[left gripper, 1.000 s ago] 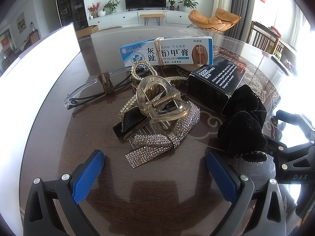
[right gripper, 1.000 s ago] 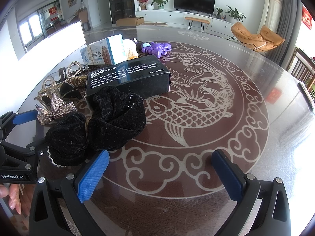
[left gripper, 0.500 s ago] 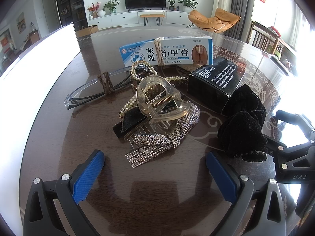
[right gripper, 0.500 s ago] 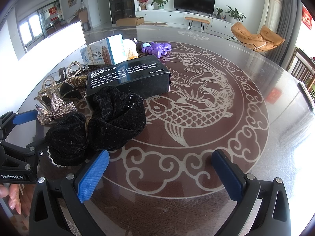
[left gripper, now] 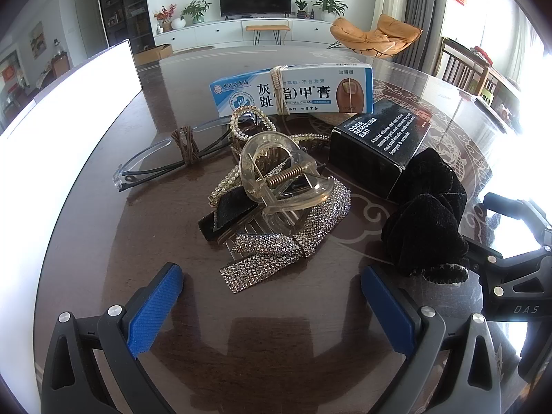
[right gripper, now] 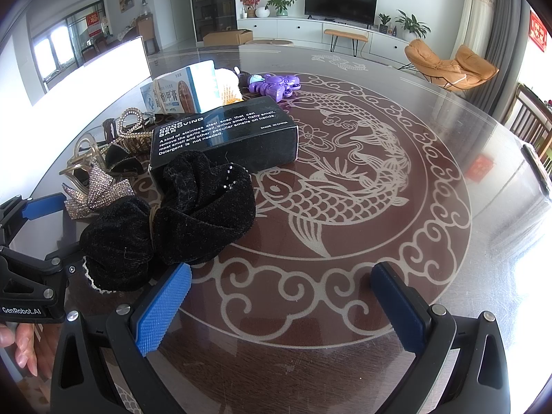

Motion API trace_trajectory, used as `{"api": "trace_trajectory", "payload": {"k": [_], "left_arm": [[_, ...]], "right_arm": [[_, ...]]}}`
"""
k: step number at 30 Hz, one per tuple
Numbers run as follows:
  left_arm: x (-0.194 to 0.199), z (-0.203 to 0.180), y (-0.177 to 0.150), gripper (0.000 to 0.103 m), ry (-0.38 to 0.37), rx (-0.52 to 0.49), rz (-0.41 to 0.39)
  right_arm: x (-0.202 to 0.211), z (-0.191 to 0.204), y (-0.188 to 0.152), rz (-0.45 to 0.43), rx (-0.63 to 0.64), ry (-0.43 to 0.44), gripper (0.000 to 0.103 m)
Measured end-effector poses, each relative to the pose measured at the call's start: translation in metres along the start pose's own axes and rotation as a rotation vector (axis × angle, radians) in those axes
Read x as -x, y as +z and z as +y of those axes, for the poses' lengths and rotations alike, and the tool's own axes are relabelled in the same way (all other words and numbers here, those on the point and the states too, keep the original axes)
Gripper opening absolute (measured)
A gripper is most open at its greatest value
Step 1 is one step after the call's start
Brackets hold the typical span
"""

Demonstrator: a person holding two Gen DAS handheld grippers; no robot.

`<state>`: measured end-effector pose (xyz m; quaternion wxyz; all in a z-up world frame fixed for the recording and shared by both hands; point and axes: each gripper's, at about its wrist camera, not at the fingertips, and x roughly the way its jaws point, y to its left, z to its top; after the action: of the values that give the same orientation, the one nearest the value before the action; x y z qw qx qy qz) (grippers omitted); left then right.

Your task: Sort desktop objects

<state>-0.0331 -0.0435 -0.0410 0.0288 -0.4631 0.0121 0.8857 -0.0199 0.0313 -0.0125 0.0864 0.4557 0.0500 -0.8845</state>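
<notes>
The left gripper (left gripper: 272,307) hovers low over the dark glass-topped table (left gripper: 103,241), its blue-padded jaws spread wide with nothing between them. Directly ahead of it, just past the fingertips, lies a rhinestone bow (left gripper: 289,241). Resting on and behind the bow is a clear claw hair clip (left gripper: 279,179) with a visible spring, tangled with a black clip and pearl-edged pieces. Further ahead and to the left lie clear glasses (left gripper: 155,162) bound with a brown tie. Beyond the pile stands a blue and white nail cream box (left gripper: 293,93), upright on its long edge. Ahead to the right sits a black box (left gripper: 379,148) labelled odor removing bar, and touching its near side is a black velvet scrunchie (left gripper: 427,220).

The right gripper (right gripper: 281,305) is equally wide open and empty, held beside the left one. The scrunchie lies just ahead of its left finger (right gripper: 162,307), nearly touching the pad. Ahead of it is bare table with a white fish pattern; a purple toy (right gripper: 276,84) sits far ahead. A hand (right gripper: 20,345) shows at the lower left edge.

Compared with a second ago, nothing has changed: both grippers and every object sit in the same places. Sorting appears not to have begun, and the person seems to be pausing before choosing a first item.
</notes>
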Motion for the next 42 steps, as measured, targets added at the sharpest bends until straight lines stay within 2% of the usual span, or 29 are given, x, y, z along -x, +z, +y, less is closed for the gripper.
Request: {"api": "trace_trajectory", "payload": {"k": [37, 42], "left_arm": [[0.0010, -0.0007, -0.0021, 0.103, 0.002, 0.004, -0.002], [0.0064, 0.0009, -0.0071, 0.103, -0.015, -0.028, 0.006]], "right_arm": [[-0.0006, -0.0001, -0.0008, 0.000, 0.000, 0.000, 0.103], [-0.0006, -0.0001, -0.0008, 0.000, 0.000, 0.000, 0.103]]}}
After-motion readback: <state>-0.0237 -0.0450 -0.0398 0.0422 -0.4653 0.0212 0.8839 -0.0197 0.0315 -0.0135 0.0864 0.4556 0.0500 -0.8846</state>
